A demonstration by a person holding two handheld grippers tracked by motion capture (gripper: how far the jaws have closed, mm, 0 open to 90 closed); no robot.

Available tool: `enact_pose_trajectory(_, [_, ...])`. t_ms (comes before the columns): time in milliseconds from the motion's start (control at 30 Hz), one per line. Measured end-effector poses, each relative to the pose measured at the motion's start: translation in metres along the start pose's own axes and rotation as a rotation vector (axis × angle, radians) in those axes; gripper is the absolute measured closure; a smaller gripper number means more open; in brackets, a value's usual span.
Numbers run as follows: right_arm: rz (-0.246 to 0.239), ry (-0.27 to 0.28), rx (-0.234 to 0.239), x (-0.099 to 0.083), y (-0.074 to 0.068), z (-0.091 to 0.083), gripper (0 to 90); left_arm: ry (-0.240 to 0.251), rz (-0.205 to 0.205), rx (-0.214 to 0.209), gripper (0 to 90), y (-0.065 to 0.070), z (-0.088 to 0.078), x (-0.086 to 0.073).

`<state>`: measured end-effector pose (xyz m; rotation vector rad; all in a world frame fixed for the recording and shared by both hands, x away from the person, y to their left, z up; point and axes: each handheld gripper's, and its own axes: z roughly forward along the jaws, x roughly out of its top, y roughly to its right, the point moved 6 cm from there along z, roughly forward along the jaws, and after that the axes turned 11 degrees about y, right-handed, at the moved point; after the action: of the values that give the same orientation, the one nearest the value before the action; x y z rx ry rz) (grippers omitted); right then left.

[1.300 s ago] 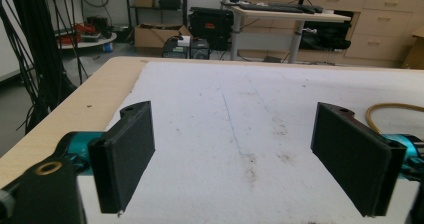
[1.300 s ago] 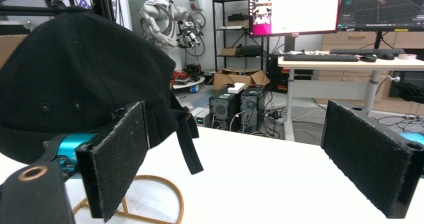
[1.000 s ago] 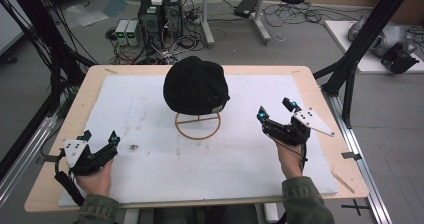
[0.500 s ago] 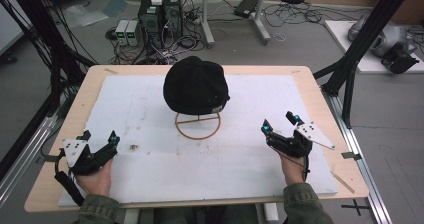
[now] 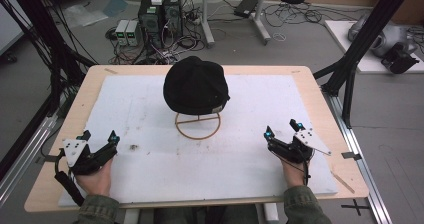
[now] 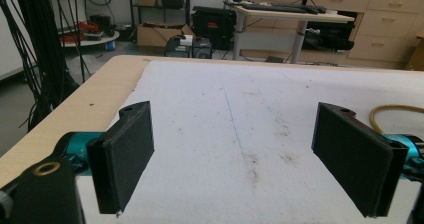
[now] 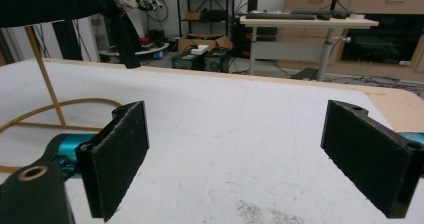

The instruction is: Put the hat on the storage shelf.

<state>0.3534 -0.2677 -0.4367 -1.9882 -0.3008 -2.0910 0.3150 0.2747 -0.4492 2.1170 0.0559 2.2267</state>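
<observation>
From the high view, a black beanie [image 5: 196, 85] sits on top of a gold wire stand [image 5: 198, 126] in the middle of the white mat [image 5: 200, 164] on the wooden table [image 5: 330, 104]. The left gripper [image 5: 99, 138] rests near the front left corner of the mat, held by the person's left hand [image 5: 95, 176], and its jaws are spread apart with nothing between them. It is in the same spot as one second ago. The right gripper [image 5: 281, 130] rests near the front right side of the mat, held by the right hand [image 5: 295, 169], and its jaws are spread apart and hold nothing too. This one has moved: one second ago it was farther up the mat, about level with the stand's ring, and now it has come back toward the person and a bit more to the right. Both grippers are well apart from the beanie. In the left gripper view, the two black jaws stand wide apart over the bare mat [image 6: 235, 134], which has a few dirty marks, and a bit of the stand's gold ring [image 6: 395, 115] shows at the right edge. In the right gripper view, the jaws are wide apart as well, the gold stand [image 7: 47, 101] is at the left, and the dark beanie [image 7: 60, 4] hangs over it at the top left.
</observation>
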Motion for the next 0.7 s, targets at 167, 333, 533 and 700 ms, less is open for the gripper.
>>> enact_pose_trajectory(167, [0.003,-0.002,0.005,-0.0063,-0.0001,-0.0015,11.0,0.002,-0.006,0.002,17.3,-0.0001,0.0001,0.0002])
enact_pose_trajectory(333, [0.013,0.017,-0.005,-0.0055,0.0025,-0.0030,11.0,-0.001,-0.002,0.002,17.4,0.0001,0.0007,-0.0004])
enact_pose_trajectory(533, [0.021,0.024,-0.010,-0.0052,0.0045,-0.0044,11.0,-0.002,-0.002,0.001,17.4,-0.0002,0.0003,-0.0002])
enact_pose_trajectory(700, [0.029,0.029,-0.012,-0.0050,0.0065,-0.0052,11.0,-0.003,0.000,0.003,17.4,-0.0006,0.0006,-0.0005])
